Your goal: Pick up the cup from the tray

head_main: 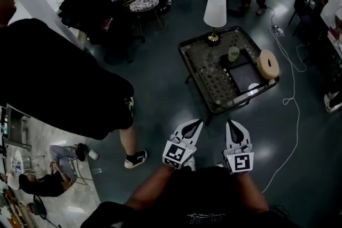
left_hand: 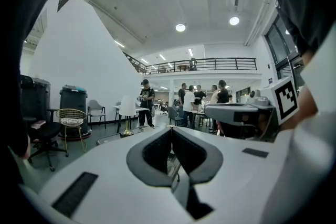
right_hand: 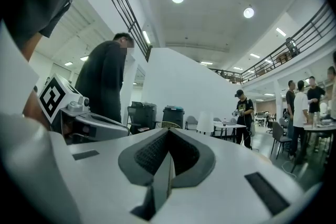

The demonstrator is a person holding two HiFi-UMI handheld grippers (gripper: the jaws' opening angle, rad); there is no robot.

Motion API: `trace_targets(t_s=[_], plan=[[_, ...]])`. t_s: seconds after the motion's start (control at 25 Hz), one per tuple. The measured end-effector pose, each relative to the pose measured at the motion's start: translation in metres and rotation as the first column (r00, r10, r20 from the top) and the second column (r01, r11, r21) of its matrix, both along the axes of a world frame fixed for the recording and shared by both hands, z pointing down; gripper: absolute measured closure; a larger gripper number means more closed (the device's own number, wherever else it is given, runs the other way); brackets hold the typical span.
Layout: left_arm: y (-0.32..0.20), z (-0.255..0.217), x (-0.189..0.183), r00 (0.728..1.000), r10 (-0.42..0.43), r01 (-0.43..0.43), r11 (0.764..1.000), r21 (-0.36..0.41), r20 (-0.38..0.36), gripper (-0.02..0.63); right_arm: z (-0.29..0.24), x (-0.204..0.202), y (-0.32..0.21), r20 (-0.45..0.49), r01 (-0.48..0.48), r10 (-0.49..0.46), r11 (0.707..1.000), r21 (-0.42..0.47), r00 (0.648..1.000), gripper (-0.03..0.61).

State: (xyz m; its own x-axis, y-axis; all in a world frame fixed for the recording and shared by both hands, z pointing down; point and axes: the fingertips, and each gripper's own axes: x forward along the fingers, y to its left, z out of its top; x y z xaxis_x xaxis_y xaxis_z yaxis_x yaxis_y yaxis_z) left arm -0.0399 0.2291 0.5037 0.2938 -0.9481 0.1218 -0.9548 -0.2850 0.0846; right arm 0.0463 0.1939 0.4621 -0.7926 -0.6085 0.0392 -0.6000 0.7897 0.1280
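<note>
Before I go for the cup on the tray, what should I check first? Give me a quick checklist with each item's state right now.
1. Cup in sight, upright at the tray's far end: ok.
2. Left gripper jaws apart for a grasp: not ok, shut with nothing between them.
3. Right gripper jaws apart: not ok, shut with nothing between them.
4. Grippers close to the cup: not ok, both are over the floor, short of the table.
5. Clearance from the lamp behind the cup: cannot tell.
6. Whether the cup holds anything: cannot tell.
</note>
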Motion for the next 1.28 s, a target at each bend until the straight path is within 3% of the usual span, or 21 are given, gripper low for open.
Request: trace_targets(t_s=[0.6,1.28], plan=[[-0.021,-0.005,-0.008,0.999,0.035,-0.035,0.999,0.001,0.012,0.603,0.01,-0.009,-0.018,-0.011,-0.042,0.041,0.998,-0.038,0.999,0.569],[-0.137,0.005,-0.007,0.999,0.011,-0.009,0.999,-0.037,0.045,0.603,0.03,-0.019,-0.131,0.024,0.02,-0.018,0.996,-0.083,1.0,0.569]])
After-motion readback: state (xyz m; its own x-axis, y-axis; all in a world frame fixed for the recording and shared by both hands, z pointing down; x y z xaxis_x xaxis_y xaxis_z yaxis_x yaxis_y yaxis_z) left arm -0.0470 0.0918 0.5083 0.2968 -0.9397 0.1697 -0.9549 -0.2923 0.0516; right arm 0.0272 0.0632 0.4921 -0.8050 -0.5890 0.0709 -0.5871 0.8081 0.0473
